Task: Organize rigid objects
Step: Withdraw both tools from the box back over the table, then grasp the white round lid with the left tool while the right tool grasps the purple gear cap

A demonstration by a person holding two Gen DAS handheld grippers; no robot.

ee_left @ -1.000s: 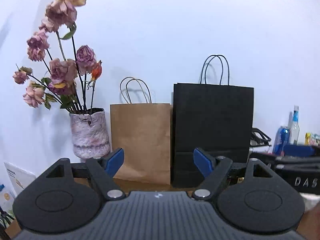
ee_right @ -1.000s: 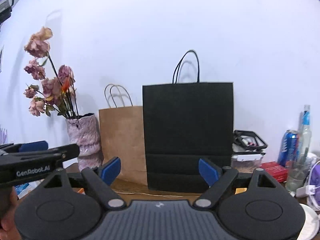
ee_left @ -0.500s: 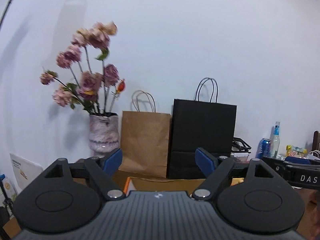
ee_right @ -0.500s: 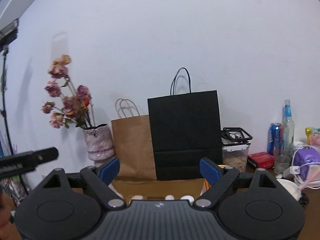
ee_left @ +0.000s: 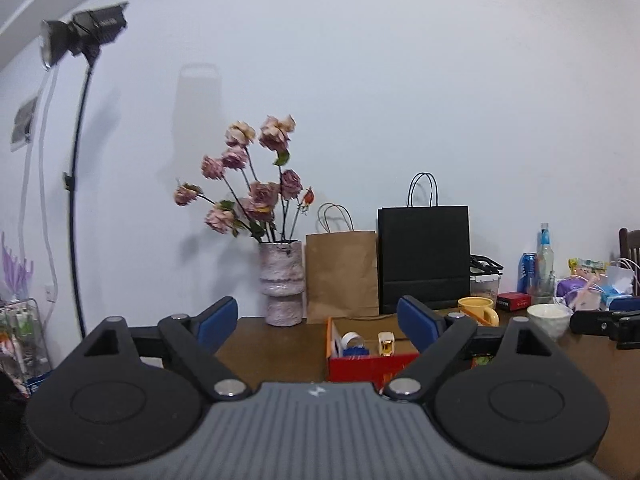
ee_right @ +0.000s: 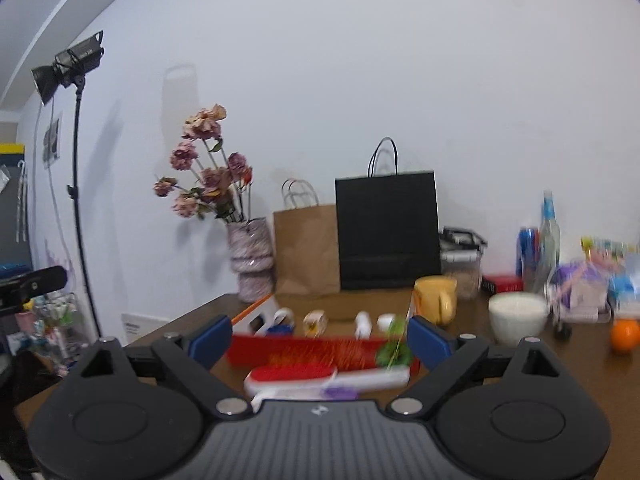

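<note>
Backdrop: plain white wall behind a brown wooden bench (ee_left: 276, 344), things lined up along the wall.
Far left: light stand (ee_left: 78, 168) on the floor beside the bench, its lamp head up high.
Vase: mottled pink vase (ee_left: 281, 280) of dried roses at the back of the bench.
Bags: brown paper bag (ee_left: 342, 274) just beside the vase, black paper bag (ee_left: 424, 256) touching its other side.
Box: red cardboard box (ee_left: 368, 364) in front of the bags, open on top, small rigid items standing inside; blur in the right wrist view makes them hard to name, one is perhaps a tape roll.
Brush: red-bristled brush (ee_right: 296, 372) lying on the bench against the box's near wall.
Left hand-held gripper (ee_left: 318, 320): jaws wide and just been opening, nothing between the pads, box seen beyond the gap.
Right hand-held gripper (ee_right: 320, 336): jaws wide and just been opening, holding nothing.
Right side: yellow mug (ee_left: 478, 310), white bowl (ee_left: 548, 316), blue can (ee_left: 527, 272), clear bottle (ee_left: 545, 252), an orange (ee_right: 624, 334) at the far edge.
</note>
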